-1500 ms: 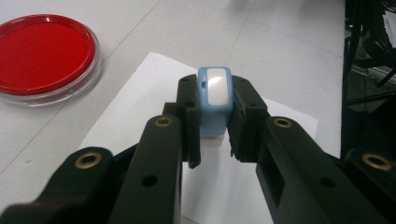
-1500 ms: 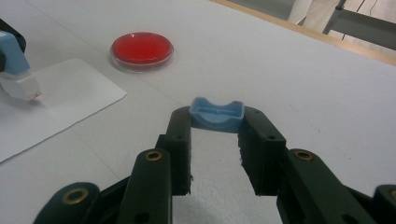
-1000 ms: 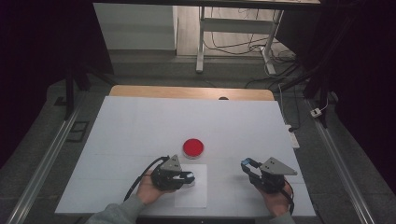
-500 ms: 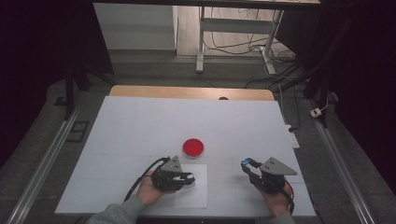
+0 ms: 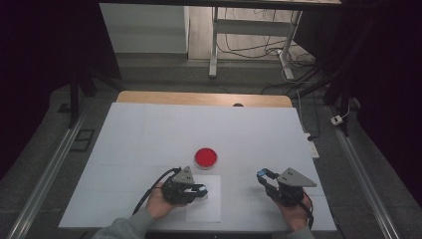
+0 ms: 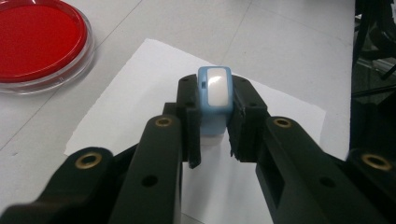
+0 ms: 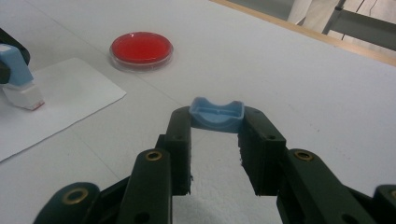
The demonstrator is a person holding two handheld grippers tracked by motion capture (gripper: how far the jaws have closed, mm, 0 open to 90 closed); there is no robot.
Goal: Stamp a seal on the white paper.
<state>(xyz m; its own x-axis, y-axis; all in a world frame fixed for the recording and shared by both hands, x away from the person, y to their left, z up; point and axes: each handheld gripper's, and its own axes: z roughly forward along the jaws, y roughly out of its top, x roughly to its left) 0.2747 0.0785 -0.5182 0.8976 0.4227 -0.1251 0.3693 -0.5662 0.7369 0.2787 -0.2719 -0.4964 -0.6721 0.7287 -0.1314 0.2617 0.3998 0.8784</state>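
White worktop point(image 5: 149, 134) in a dim room. Left gripper point(image 6: 214, 122) has its fingers clamped on a stamp point(image 6: 214, 100), uncapped, over paper point(image 6: 140, 84). Right gripper point(image 7: 215, 128) fingers clamp its blue cap point(image 7: 217, 114). Red ink pad point(image 5: 205, 157) lies near. Inking and stamping appear outstanding.

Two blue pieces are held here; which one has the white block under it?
The one in the left tool: a blue stamp with a white base, over the paper. The right tool's blue cap is an open shell.

Black two-jaw tool point(image 6: 215, 154), brass-ringed screw holes; grey sleeve point(image 5: 124, 228); trailing black cable point(image 5: 149, 191).
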